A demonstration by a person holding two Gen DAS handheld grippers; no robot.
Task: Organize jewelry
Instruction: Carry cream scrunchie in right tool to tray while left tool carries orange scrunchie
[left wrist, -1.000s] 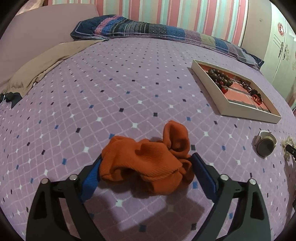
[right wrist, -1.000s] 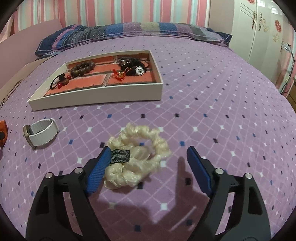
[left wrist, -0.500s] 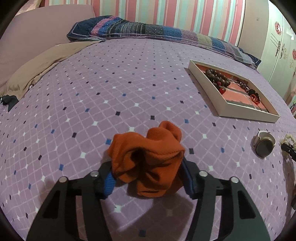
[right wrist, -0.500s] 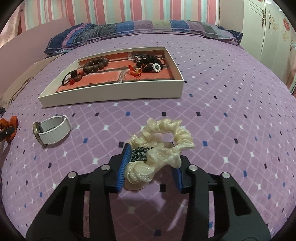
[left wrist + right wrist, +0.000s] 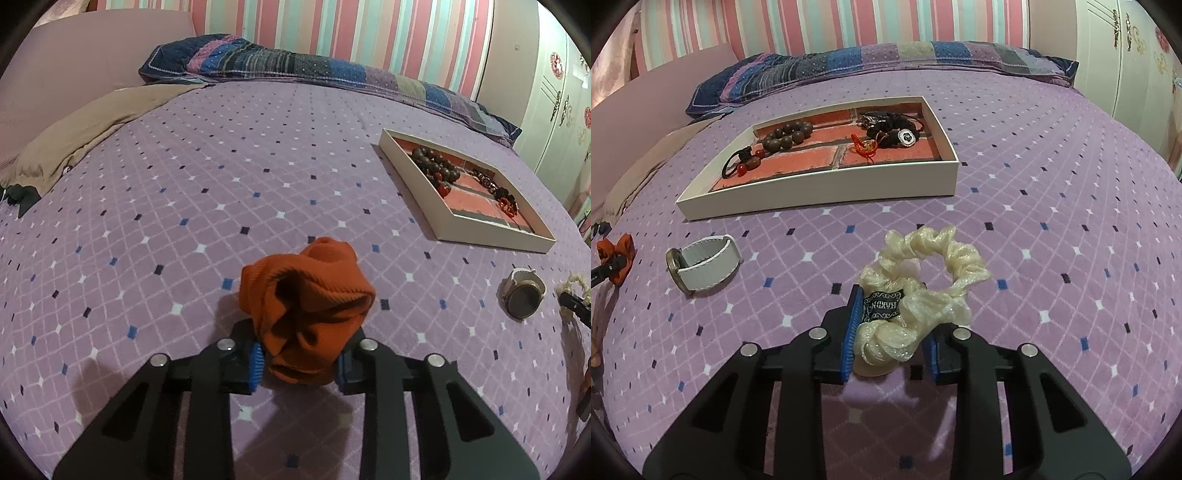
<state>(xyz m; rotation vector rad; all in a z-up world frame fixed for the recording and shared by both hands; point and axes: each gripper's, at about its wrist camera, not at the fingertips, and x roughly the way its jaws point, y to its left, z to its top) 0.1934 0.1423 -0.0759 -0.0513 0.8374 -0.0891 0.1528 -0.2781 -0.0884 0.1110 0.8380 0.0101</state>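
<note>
My left gripper (image 5: 299, 363) is shut on an orange scrunchie (image 5: 306, 310) and holds it just above the purple bedspread. My right gripper (image 5: 890, 343) is shut on a cream scrunchie (image 5: 923, 280) with a black label, lifted slightly off the bed. A white tray (image 5: 820, 194) with a brick-pattern base holds a brown bead bracelet (image 5: 788, 134), a black hair tie with red beads (image 5: 740, 166) and dark bracelets (image 5: 890, 129); it also shows in the left wrist view (image 5: 417, 184). A white-strapped watch (image 5: 703, 264) lies in front of the tray.
The watch also shows in the left wrist view (image 5: 522, 297), between the two grippers. A patterned pillow (image 5: 295, 70) lies at the head of the bed. A beige cloth (image 5: 85, 129) lies at the far left. A white wardrobe (image 5: 1137, 55) stands at the right.
Both grippers closed from open onto their scrunchies and lifted them a little off the bed. The scrunchies are bunched up between the pads.
</note>
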